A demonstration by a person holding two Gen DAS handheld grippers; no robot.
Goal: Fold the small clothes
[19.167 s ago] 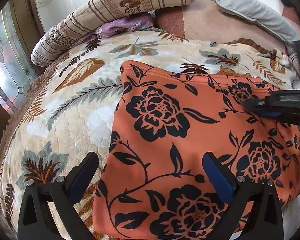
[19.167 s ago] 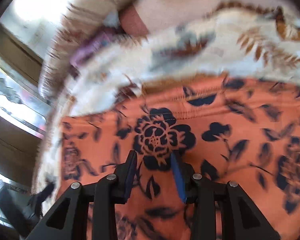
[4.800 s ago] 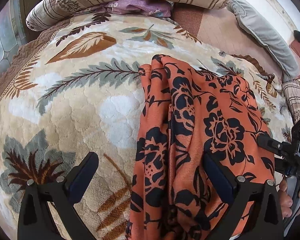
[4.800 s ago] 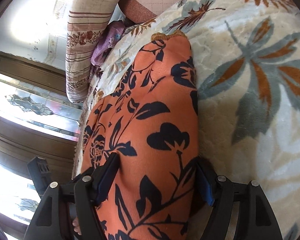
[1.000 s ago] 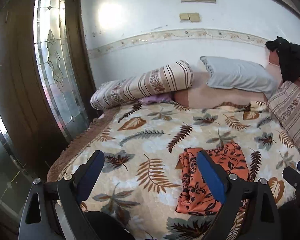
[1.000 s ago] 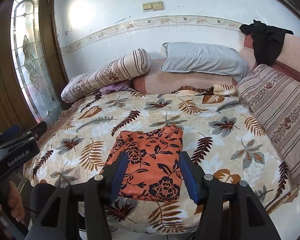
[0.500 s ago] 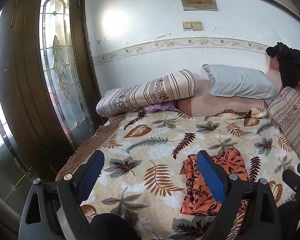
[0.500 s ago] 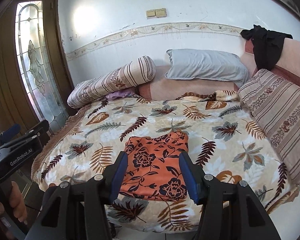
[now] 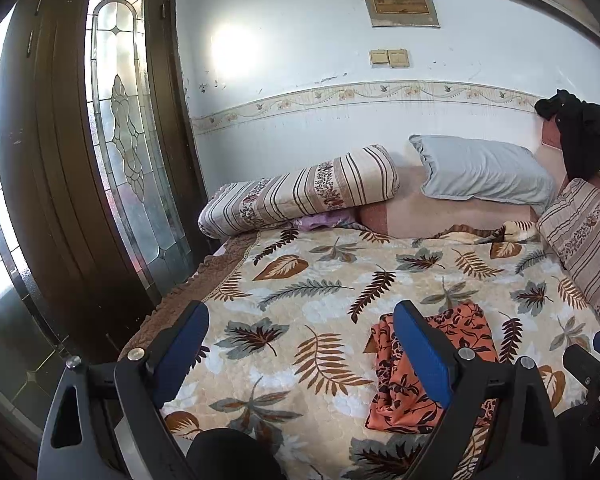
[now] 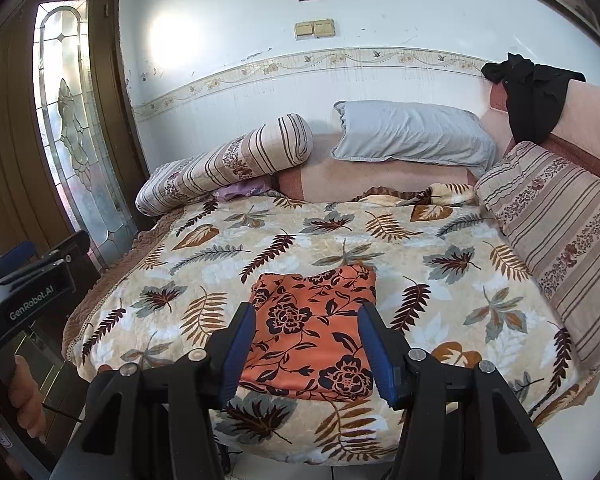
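A folded orange garment with black flowers lies near the front edge of the leaf-print bed cover. It also shows in the left wrist view, partly behind a finger. My left gripper is open and empty, held back from the bed. My right gripper is open and empty, well back from the garment, which shows between its fingers. The left gripper's body appears at the left of the right wrist view, held by a hand.
A striped bolster, a grey pillow and a purple cloth lie at the bed's far end. A striped cushion lines the right side. A black garment hangs on the headboard. A glass-panelled door stands at the left.
Both grippers have pulled further back and up from the bed, so the garment looks smaller and more of the wall shows. Both stay open and empty.
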